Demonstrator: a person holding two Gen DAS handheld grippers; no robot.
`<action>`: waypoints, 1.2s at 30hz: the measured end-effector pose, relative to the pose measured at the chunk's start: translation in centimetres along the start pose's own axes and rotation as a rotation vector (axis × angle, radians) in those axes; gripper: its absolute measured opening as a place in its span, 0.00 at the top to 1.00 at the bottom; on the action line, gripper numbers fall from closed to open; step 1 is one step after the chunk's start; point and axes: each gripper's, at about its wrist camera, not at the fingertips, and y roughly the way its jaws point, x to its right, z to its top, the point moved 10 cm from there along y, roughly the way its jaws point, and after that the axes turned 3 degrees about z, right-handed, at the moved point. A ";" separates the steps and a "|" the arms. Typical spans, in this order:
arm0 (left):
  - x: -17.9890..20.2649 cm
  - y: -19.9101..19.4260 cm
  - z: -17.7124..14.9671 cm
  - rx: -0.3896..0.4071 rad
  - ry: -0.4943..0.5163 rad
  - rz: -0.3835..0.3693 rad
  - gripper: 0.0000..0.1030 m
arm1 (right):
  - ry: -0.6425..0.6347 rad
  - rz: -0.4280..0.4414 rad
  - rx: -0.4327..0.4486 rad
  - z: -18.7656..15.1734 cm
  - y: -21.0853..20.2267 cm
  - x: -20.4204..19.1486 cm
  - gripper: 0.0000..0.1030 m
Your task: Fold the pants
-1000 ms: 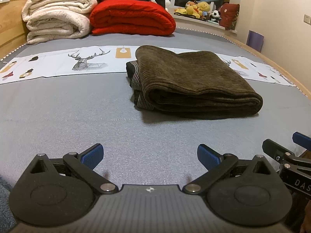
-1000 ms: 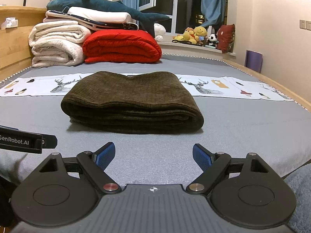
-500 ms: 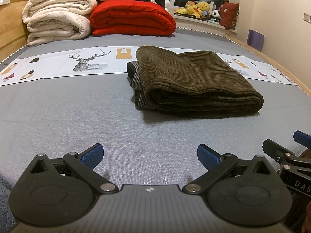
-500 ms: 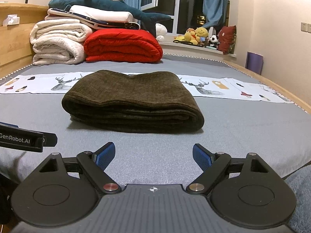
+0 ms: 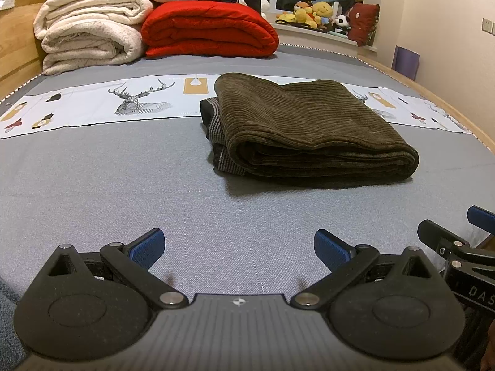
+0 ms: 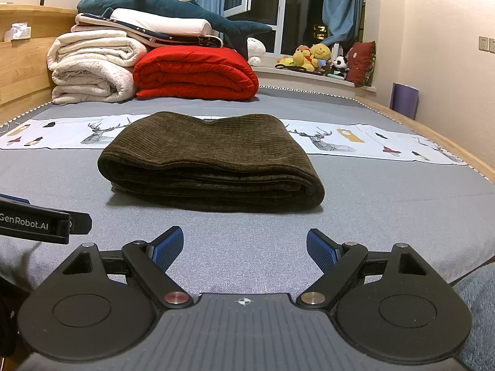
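The dark brown corduroy pants (image 5: 309, 130) lie folded into a thick rectangle on the grey bed (image 5: 123, 185), with a striped waistband showing at their left end. In the right wrist view the pants (image 6: 210, 157) lie straight ahead. My left gripper (image 5: 238, 247) is open and empty, well short of the pants and to their left. My right gripper (image 6: 244, 247) is open and empty, just in front of the pants. Each gripper shows at the edge of the other's view.
A white folded blanket (image 5: 89, 34) and a red quilt (image 5: 210, 27) are stacked at the bed's far end, with a plush shark (image 6: 173, 6) on top. A printed deer runner (image 5: 92, 102) crosses the bed behind the pants. Plush toys (image 6: 312, 58) line the windowsill.
Both views have shifted only slightly. The pants lie where they were and both grippers stay open.
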 end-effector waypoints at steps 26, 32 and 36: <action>0.4 0.4 -0.2 -0.007 0.057 0.029 0.00 | 0.004 0.003 0.003 0.1 -0.2 -0.2 0.15; 0.2 0.8 -0.3 -0.033 0.037 0.020 0.00 | 0.022 0.012 -0.001 0.1 -0.1 0.0 0.15; 0.5 0.5 -0.2 -0.027 0.040 0.007 0.00 | 0.024 0.016 -0.011 0.0 0.0 0.2 0.15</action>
